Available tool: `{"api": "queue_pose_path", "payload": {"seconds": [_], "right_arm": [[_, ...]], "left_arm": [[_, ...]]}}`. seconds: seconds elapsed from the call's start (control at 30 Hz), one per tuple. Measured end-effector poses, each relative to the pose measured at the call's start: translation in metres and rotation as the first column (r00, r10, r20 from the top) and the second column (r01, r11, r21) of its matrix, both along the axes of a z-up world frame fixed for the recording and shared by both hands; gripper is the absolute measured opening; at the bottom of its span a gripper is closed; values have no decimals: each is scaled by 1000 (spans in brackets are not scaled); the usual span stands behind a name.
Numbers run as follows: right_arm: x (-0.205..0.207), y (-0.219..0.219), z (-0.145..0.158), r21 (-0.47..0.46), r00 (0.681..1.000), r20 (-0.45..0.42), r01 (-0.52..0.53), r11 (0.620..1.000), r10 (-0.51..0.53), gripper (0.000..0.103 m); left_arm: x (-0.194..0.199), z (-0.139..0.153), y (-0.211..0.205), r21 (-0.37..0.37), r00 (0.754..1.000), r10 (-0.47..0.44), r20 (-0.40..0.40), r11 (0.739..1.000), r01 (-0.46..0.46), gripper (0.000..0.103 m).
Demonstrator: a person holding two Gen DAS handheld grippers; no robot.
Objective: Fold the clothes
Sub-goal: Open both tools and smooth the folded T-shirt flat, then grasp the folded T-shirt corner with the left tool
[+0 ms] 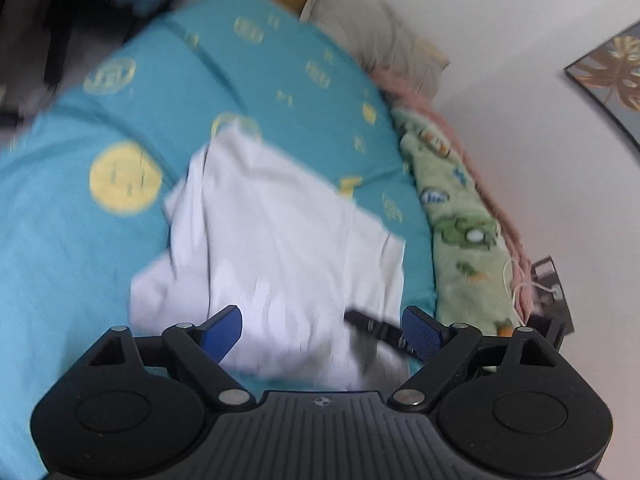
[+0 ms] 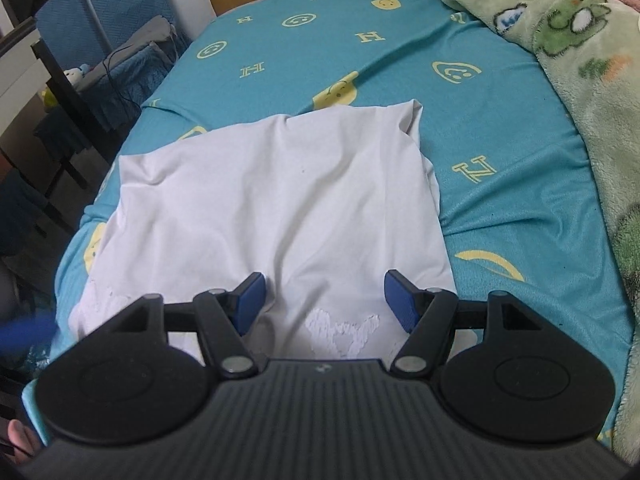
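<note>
Presently: white cotton garment, partly folded, lay on turquoise patterned bedsheet. Left gripper and right gripper hovered above it, jaws spread, empty. Next: grasp an edge, probably.

A teal sheet with yellow smileys and letters covers the bed. Along its right edge lies a green blanket — pink fabric beyond. A framed leaf picture hangs on the wall.
</note>
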State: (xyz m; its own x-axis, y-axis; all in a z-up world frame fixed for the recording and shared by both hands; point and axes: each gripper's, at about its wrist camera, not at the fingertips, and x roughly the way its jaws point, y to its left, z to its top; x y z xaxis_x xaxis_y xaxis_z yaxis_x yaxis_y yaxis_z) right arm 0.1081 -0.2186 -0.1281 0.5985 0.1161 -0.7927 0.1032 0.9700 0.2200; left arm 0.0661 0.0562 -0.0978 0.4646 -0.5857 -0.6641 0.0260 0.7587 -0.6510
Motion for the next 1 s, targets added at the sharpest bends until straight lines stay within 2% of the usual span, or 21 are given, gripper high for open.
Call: {"api": "queue_pose_path", "payload": {"seconds": [0.1,0.2,0.3,0.4,0.5,0.6,0.73,0.97,1.0], "right_arm": [[0,1,0,-3,1000,-2,1,1000,-1,68],[0,1,0,-4,1000,-3,1,1000,-1,68],[1,1,0,-5,1000,-4,1,1000,-1,68],[1,2,0,-8,1000,-4,0,1000,0,68],[1,3,0,-13,1000,-4,0,1000,0,68],[1,3,1,-16,1000,-4,1,1000,-1,68],[1,4,1,-20,1000,-3,1,1000,-1,68],[1,5,0,-29,1000,-2,-4,1000,4,68],[1,5,0,-28,1000,-2,-3,1000,3,68]], "left_arm": [[1,-24,0,-36,995,10,-100,999,-13,89],[9,-42,3,-86,987,50,-156,994,-64,89],[18,-56,8,-107,978,124,-167,984,-143,89],[22,-65,8,-127,971,161,-174,975,-184,89],[18,-66,6,-121,973,157,-167,977,-178,89],[14,-69,3,-98,967,133,-216,983,-157,89],[15,-80,1,-146,958,116,-263,977,-158,89],[23,-90,10,-213,945,206,-255,941,-262,88],[22,-90,11,-220,944,214,-253,937,-271,84]]}}
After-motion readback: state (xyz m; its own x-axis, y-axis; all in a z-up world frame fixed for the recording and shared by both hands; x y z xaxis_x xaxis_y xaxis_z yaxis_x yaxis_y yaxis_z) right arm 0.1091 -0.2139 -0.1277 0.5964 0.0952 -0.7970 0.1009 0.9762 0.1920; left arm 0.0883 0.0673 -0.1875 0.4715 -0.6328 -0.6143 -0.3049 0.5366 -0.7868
